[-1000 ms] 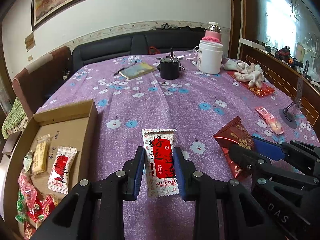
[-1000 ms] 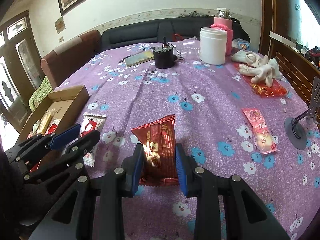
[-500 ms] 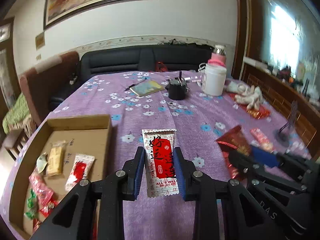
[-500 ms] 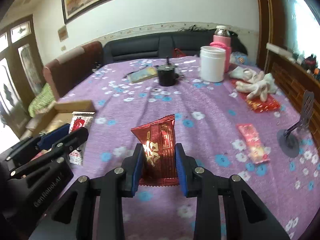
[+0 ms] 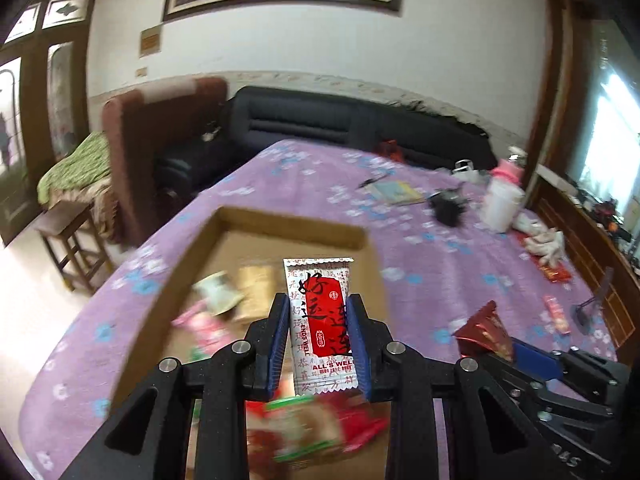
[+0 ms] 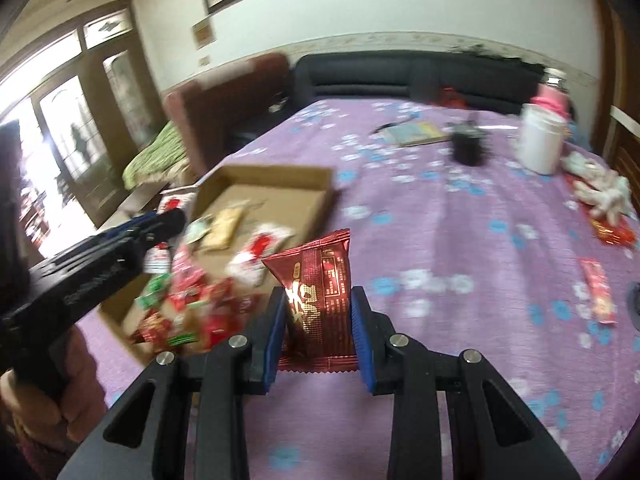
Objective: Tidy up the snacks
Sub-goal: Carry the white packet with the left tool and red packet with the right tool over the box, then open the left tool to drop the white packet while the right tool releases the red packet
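Observation:
My left gripper [image 5: 320,340] is shut on a white and red snack packet [image 5: 322,320] and holds it in the air over the open cardboard box [image 5: 280,224], which holds several snacks. My right gripper [image 6: 320,336] is shut on a dark red foil snack bag [image 6: 316,292] and holds it above the purple tablecloth, just right of the box [image 6: 276,172]. The left gripper also shows in the right wrist view [image 6: 160,220] over the box's left side. The right gripper's bag shows in the left wrist view [image 5: 486,330].
A pink snack packet [image 6: 598,290] and a red packet [image 6: 610,232] lie on the table at right. A white jar [image 6: 540,142], a black pot [image 6: 468,146], a booklet [image 6: 416,134] and white gloves [image 6: 604,192] stand farther back. A black stand base [image 5: 588,312] is at the right edge.
Both grippers have lifted their snacks and swung left. The left one is now above the box; the right one has come close to the box's right side.

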A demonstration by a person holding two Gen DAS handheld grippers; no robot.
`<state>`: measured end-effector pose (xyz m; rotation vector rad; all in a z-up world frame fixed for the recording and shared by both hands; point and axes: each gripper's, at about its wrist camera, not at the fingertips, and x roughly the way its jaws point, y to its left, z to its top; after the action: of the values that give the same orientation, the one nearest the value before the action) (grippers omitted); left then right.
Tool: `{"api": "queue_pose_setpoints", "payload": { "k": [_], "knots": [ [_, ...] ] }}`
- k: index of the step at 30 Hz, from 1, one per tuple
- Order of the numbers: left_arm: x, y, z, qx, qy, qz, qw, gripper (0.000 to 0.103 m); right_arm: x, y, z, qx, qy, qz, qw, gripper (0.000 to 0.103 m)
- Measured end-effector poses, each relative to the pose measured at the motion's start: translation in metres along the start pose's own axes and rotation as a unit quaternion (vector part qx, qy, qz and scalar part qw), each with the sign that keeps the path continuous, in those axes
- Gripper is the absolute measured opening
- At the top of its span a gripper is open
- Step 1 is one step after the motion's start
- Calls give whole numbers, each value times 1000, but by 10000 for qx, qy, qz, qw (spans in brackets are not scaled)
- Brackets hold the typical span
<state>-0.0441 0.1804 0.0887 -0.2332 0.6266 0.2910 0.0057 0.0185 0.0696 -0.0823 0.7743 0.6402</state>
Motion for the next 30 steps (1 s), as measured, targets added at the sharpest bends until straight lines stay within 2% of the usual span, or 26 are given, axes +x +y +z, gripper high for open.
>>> {"api": "queue_pose_setpoints", "payload": {
  "k": [8, 14, 18, 24, 30],
  "knots": [
    [19, 47, -29, -313, 409, 301, 9982, 31, 33, 62, -7, -620, 322, 259, 9972, 31],
    [35, 57, -31, -393, 498, 417, 9971, 31, 58, 72, -5, -690, 511, 245, 9960, 31],
    [48, 65, -37, -494, 589, 463, 9960, 31, 69, 74, 0, -647, 465, 222, 9966, 31],
    [53, 67, -35, -611, 451, 384, 9964, 31, 87, 75, 3, -683, 291, -21, 9972, 32],
    [48, 66, -34, -580, 300, 364, 9972, 31, 87, 71, 3, -721, 180, -4, 9972, 37]
  ]
}}
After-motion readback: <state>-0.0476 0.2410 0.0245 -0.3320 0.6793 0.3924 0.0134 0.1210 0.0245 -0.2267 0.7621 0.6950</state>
